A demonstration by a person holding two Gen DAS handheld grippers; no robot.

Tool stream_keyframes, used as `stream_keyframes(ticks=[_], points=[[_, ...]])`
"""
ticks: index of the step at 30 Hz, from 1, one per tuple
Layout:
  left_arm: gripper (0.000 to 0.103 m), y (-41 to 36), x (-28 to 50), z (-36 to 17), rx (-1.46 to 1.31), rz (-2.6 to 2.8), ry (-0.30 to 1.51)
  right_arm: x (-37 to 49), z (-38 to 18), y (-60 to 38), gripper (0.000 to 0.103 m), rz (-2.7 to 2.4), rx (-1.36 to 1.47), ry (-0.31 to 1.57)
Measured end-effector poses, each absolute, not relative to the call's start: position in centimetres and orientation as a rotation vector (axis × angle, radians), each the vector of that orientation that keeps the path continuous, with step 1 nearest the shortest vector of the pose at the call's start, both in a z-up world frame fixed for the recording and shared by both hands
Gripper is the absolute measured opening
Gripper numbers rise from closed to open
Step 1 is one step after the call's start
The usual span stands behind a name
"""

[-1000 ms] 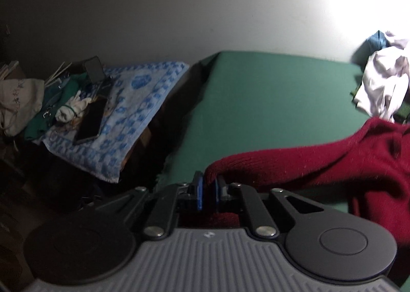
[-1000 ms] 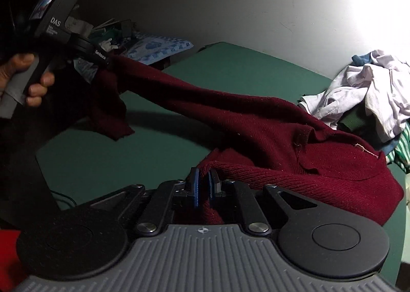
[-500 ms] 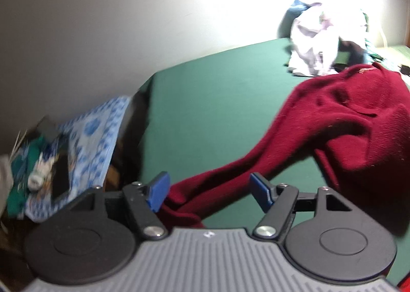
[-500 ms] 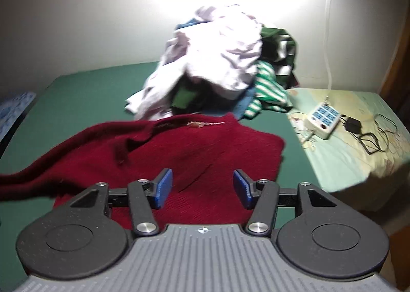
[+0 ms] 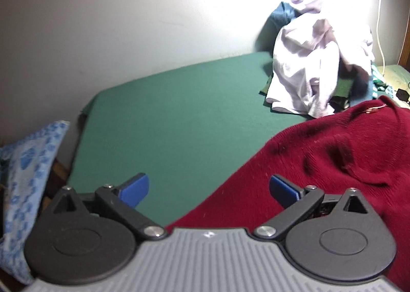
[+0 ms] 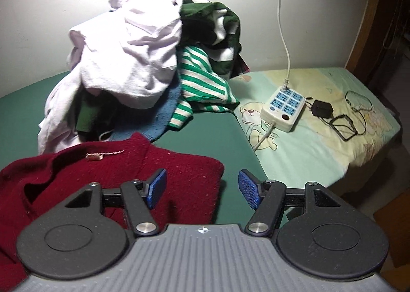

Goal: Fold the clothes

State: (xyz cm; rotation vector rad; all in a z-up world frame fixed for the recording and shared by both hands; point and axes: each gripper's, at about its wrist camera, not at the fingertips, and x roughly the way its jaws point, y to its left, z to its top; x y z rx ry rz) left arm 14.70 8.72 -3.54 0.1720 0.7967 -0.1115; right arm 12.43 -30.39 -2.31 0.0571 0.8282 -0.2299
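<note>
A dark red knitted sweater [image 5: 333, 153] lies spread on the green sheet [image 5: 164, 117], its neck label toward the clothes pile. In the left wrist view my left gripper [image 5: 208, 189] is open above the sweater's left edge, holding nothing. The same sweater [image 6: 107, 171] fills the lower left of the right wrist view. My right gripper [image 6: 202, 189] hangs open over the sweater's right edge and the green sheet [image 6: 212, 135], with nothing between its blue pads [image 6: 249, 192].
A pile of unfolded clothes [image 6: 133, 56], pale lilac, green-striped and blue, sits against the wall behind the sweater. On a pale printed sheet [image 6: 320, 143] lie a white power strip [image 6: 283, 107] with its cord, and a black charger [image 6: 324, 108]. A blue patterned cloth [image 5: 25, 171] lies left of the bed.
Both grippers were shut on the sweater a second ago and have let it go. The sweater now lies flat on the sheet. Both grippers have swung toward the pile and opened wider.
</note>
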Motion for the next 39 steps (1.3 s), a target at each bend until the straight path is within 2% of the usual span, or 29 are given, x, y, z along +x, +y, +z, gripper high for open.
stream_keyframes(ticks=[3,8,12,14,15,16,17,18,20,21,22,23,24,25,27,32,33,34,36,39], points=[[0.101,8.1,17.2,-5.1,0.157,-0.146,0.848,13.6,-3.1,-31.9,0.066,-0.254,0.097,0.857],[0.094,6.9,19.9,-7.4,0.158,-0.202,0.921,15.6,-4.2,-32.8,0.070,-0.249,0.095,0.887],[0.082,6.1,21.1,-8.9,0.172,-0.240,0.968,17.5,-5.4,-32.4,0.070,-0.224,0.077,0.918],[0.082,6.1,21.6,-9.2,0.159,-0.249,0.975,18.2,-6.0,-32.0,0.070,-0.210,0.070,0.927],[0.079,6.2,21.8,-9.3,0.141,-0.257,0.979,18.4,-6.1,-31.6,0.070,-0.198,0.061,0.926],[0.072,6.3,21.9,-9.3,0.117,-0.268,0.983,18.5,-6.2,-31.2,0.069,-0.185,0.047,0.923],[0.070,6.4,22.0,-9.2,0.100,-0.273,0.985,18.6,-6.3,-30.8,0.069,-0.177,0.032,0.916],[0.066,6.4,22.1,-9.2,0.088,-0.274,0.984,18.5,-6.3,-30.5,0.063,-0.172,0.016,0.907],[0.055,6.1,21.9,-9.0,0.073,-0.284,0.982,18.2,-6.4,-29.8,0.042,-0.172,-0.014,0.886],[0.043,6.0,21.8,-8.9,0.064,-0.292,0.981,18.0,-6.3,-29.8,0.022,-0.180,-0.018,0.876],[0.029,5.8,21.7,-8.8,0.054,-0.300,0.983,17.8,-6.1,-29.8,0.020,-0.183,-0.015,0.870],[0.021,5.5,21.5,-8.7,0.044,-0.305,0.986,17.6,-6.0,-29.9,0.018,-0.186,-0.012,0.864],[0.007,5.3,21.3,-8.7,0.039,-0.309,0.987,17.3,-5.8,-30.0,0.017,-0.188,-0.005,0.856],[0.004,5.1,21.0,-8.6,0.040,-0.311,0.986,17.0,-5.5,-30.2,0.017,-0.186,0.006,0.850],[0.004,4.6,20.3,-8.4,0.044,-0.314,0.974,16.5,-5.0,-30.5,0.019,-0.165,0.024,0.846],[0.003,4.8,17.9,-6.8,0.028,-0.316,0.925,15.3,-4.0,-31.0,0.053,-0.124,0.042,0.825],[0.003,4.9,17.5,-6.6,0.028,-0.315,0.921,15.3,-3.9,-30.9,0.063,-0.110,0.040,0.817],[0.003,5.0,17.0,-6.4,0.028,-0.313,0.916,15.5,-3.8,-30.5,0.068,-0.089,0.029,0.810],[0.003,5.1,16.3,-5.9,0.031,-0.309,0.907,16.1,-3.7,-29.3,0.068,-0.037,-0.006,0.796],[0.003,5.0,15.4,-5.3,0.044,-0.296,0.892,17.8,-4.2,-27.1,0.075,0.030,-0.080,0.799]])
